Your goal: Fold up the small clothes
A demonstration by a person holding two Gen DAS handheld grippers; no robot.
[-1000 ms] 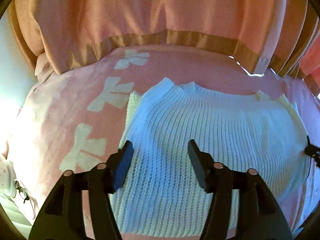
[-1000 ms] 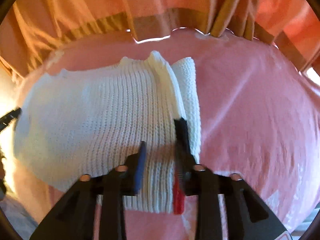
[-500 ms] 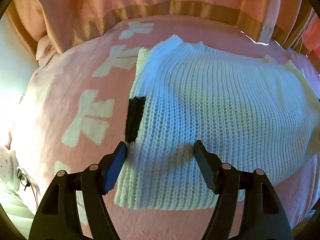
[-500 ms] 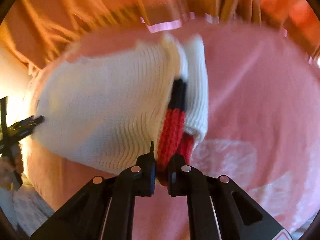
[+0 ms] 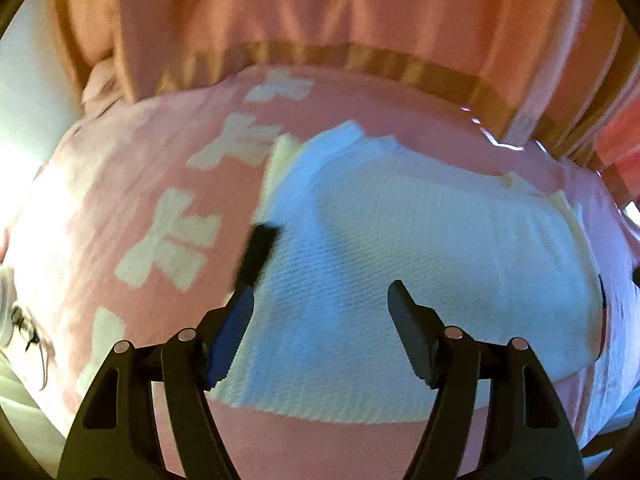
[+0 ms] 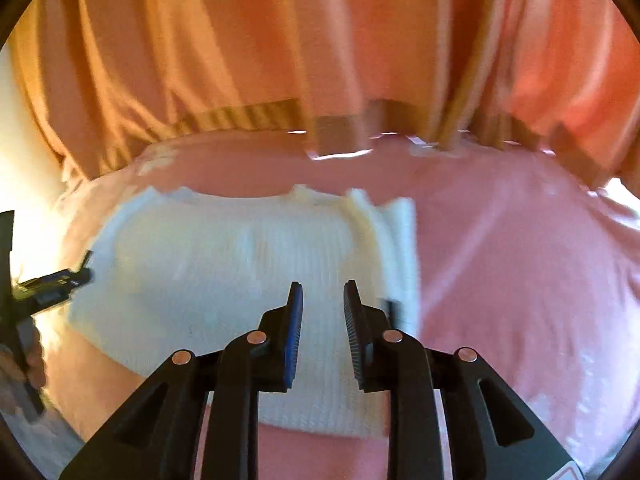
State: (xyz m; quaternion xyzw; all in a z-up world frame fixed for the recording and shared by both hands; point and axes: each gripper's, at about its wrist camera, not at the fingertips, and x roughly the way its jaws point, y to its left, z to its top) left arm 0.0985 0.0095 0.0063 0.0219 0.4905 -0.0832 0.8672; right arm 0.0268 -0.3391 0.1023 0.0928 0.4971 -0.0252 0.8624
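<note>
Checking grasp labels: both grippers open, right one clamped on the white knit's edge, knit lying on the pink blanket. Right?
One error: the right gripper is not clamped on anything. In the right wrist view its fingers stand apart over the white knit, nothing between them. The left gripper is open too, and the knit does lie on the pink blanket.

Left hand-held gripper (image 5: 322,300) at lower centre, jaws spread wide; right hand-held gripper (image 6: 322,306) at lower centre, jaws narrowly parted, empty.
</note>
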